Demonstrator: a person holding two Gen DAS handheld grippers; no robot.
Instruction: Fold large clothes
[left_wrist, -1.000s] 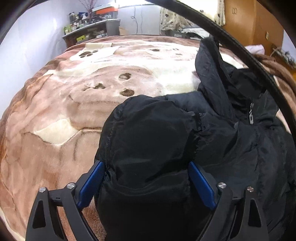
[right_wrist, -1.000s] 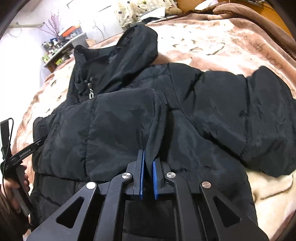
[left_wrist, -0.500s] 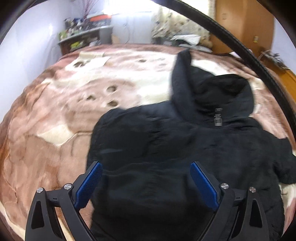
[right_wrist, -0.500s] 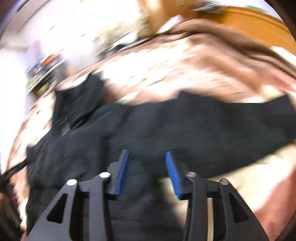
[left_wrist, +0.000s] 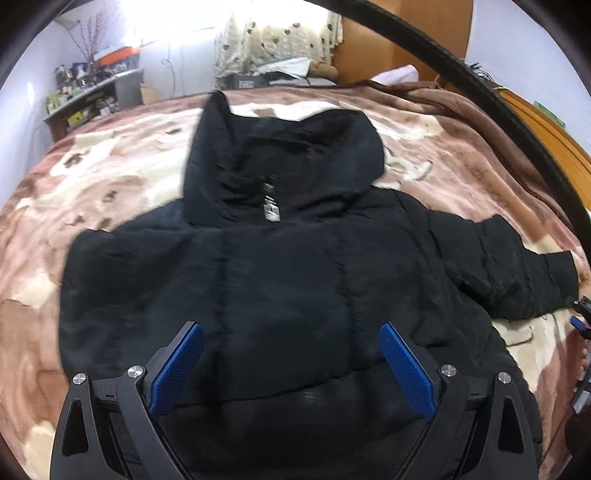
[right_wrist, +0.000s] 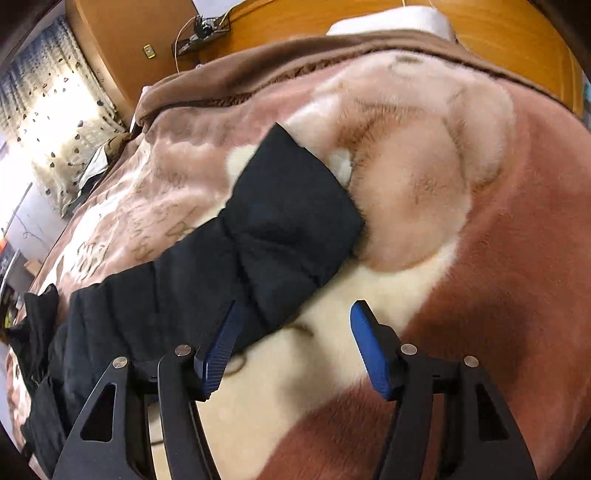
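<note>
Black puffer jacket lying flat on the bed's plush blanket, beneath the left tool, whose jaws stand wide and empty as before. Right tool, earlier clamped on the jacket front, has just been opening; the sleeve lies ahead, ungripped.

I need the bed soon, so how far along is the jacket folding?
Barely started. Done: the black jacket lies spread front up on the blanket, its hood flat. In hand: nothing; the left claw is open over the body, and the right claw, whose jaws have just been opening, is empty near the sleeve. Left: folding in the outstretched sleeve, then the body and hood.
</note>
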